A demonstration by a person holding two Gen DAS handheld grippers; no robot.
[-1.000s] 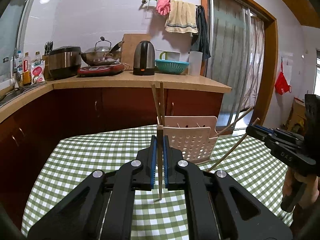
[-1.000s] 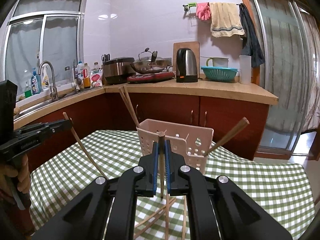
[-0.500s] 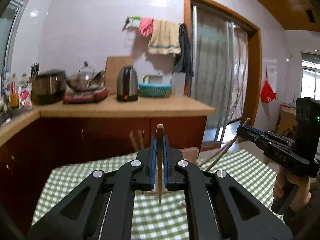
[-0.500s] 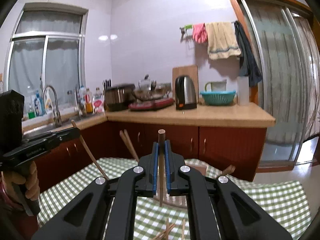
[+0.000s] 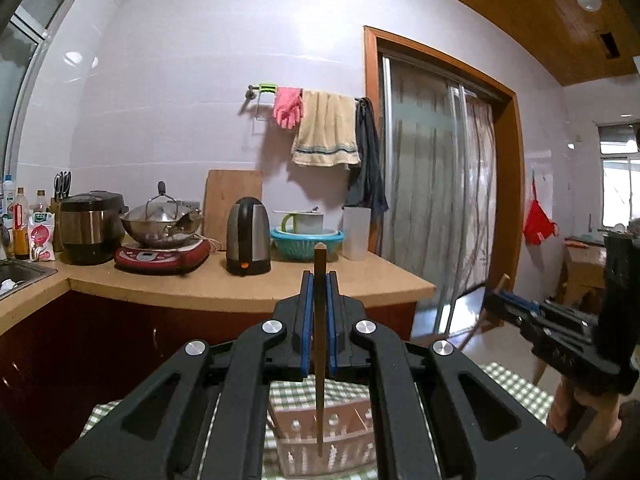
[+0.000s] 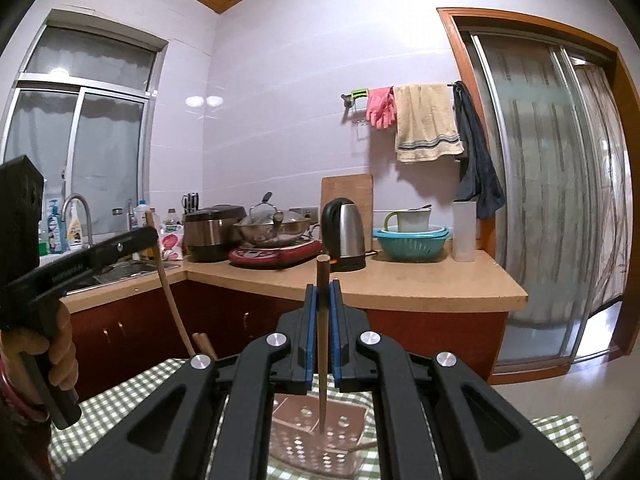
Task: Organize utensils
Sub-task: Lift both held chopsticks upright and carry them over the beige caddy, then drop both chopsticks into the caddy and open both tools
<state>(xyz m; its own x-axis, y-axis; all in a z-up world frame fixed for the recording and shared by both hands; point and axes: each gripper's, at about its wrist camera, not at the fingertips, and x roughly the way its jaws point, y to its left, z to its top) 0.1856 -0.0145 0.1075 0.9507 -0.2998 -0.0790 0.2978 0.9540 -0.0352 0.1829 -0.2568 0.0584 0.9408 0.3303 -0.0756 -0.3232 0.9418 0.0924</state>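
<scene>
Wooden chopstick (image 5: 319,320) clamped in left tongs (image 5: 319,280), another chopstick (image 6: 322,320) in right tongs (image 6: 322,288), both raised higher above basket (image 6: 320,440).

Upright chopstick (image 5: 319,320) in left claw (image 5: 319,280) above perforated holder (image 5: 328,444)

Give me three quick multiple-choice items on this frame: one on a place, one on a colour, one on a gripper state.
1. Where is the perforated plastic utensil basket?
A. on the wooden counter
B. on the green checked tablecloth, below both grippers
C. in the sink

2. What colour is the rubber glove on the wall rail?
A. pink
B. yellow
C. blue

3. What state is the left hand-held gripper in?
A. open and empty
B. shut on a spoon
C. shut on a brown wooden chopstick

Answers:
1 B: green checked tablecloth shows around the basket, under the fingers.
2 A: it hangs pink beside the beige towel.
3 C: the blue pads clamp the upright stick.
</scene>
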